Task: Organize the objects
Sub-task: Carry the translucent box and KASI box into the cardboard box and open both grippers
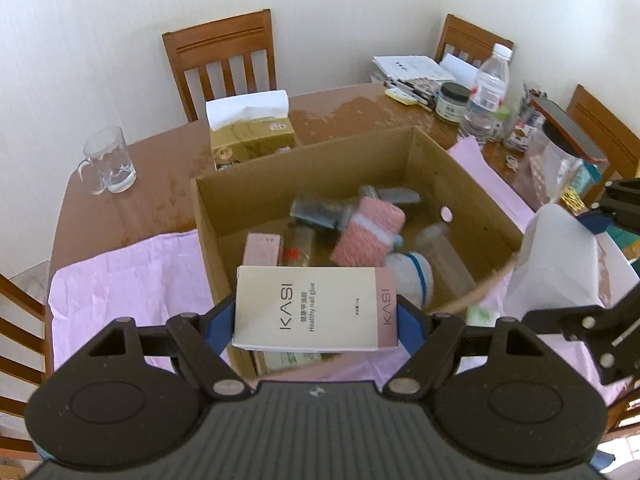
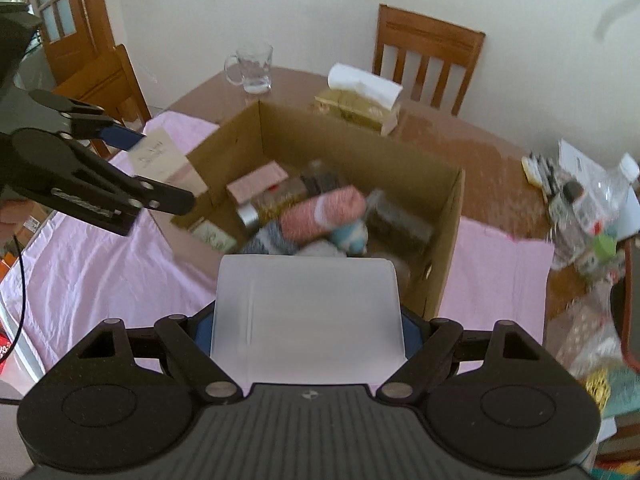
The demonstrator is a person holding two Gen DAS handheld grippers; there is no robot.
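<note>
Left claw [image 1: 316, 312] clenched on a nail glue box [image 1: 314, 307], above the near edge of the cardboard box [image 1: 224, 216]; right claw [image 2: 307, 320] gripping a white box [image 2: 306, 312], over the cardboard box on the desk [image 1: 140, 184]

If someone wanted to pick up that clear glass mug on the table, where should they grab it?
Hedged: the clear glass mug stands upright, handle toward the table edge. Coming from the side, a gripper could close across its body or on the handle; the open rim also offers a wall to pinch from above.

Cream-and-pink nail glue box [image 1: 314, 307], brown cardboard box [image 1: 224, 208], pale pink cloth [image 1: 132, 276].
</note>
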